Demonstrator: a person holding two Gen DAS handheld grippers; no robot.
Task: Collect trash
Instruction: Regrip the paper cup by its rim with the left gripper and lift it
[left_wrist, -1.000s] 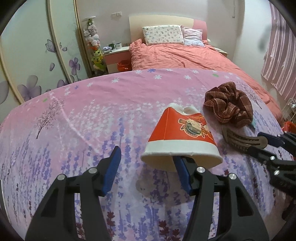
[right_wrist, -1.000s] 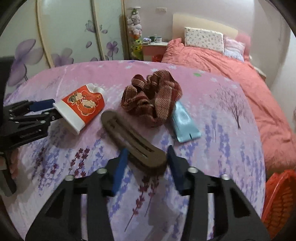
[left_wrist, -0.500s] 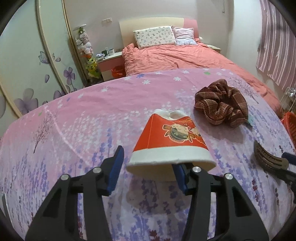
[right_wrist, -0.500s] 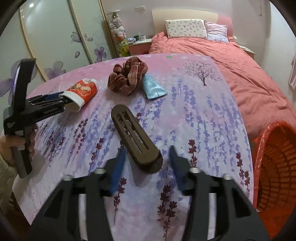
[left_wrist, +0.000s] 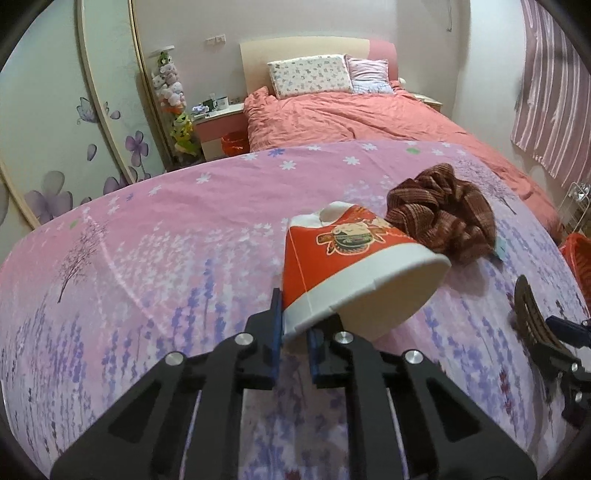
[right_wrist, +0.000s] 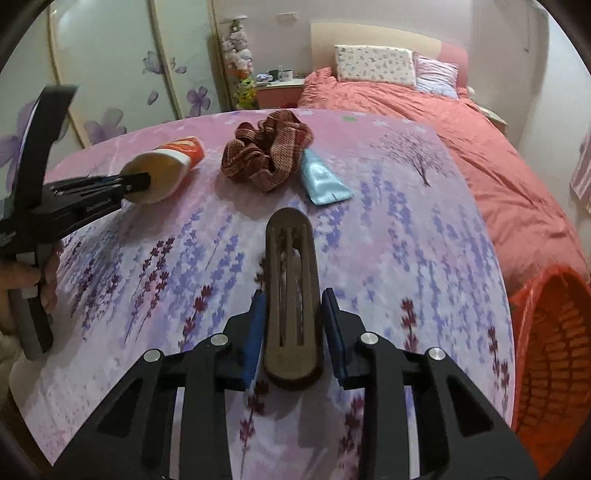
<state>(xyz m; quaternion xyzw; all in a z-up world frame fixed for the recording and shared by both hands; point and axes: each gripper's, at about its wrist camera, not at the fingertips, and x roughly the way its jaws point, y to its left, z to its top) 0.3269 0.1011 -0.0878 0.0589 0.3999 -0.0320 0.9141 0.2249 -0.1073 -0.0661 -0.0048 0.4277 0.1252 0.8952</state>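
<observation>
A red and white paper cup (left_wrist: 351, 266) lies on its side on the pink flowered cloth (left_wrist: 147, 258). My left gripper (left_wrist: 293, 321) is closing on the cup's rim, one pad outside and one inside the mouth, and both press the wall. The right wrist view shows the same cup (right_wrist: 173, 162) on the left gripper (right_wrist: 142, 181). My right gripper (right_wrist: 293, 299) is closing on a brown slotted piece (right_wrist: 291, 258), which points forward between the pads and is raised off the cloth. That brown piece (left_wrist: 528, 314) and the right gripper (left_wrist: 565, 328) show at the right edge.
A brown striped scrunchie (right_wrist: 269, 151) and a pale blue tube (right_wrist: 321, 177) lie further back on the cloth. An orange basket (right_wrist: 554, 350) stands low at the right. A bed (left_wrist: 351, 118) with a coral cover lies behind. A person's hand (right_wrist: 22, 273) holds the left gripper's handle.
The left jaws have gone from wide apart to pinched on the cup's rim, and the cup has tipped up. The right jaws have narrowed on the brown piece, which now points straight ahead.
</observation>
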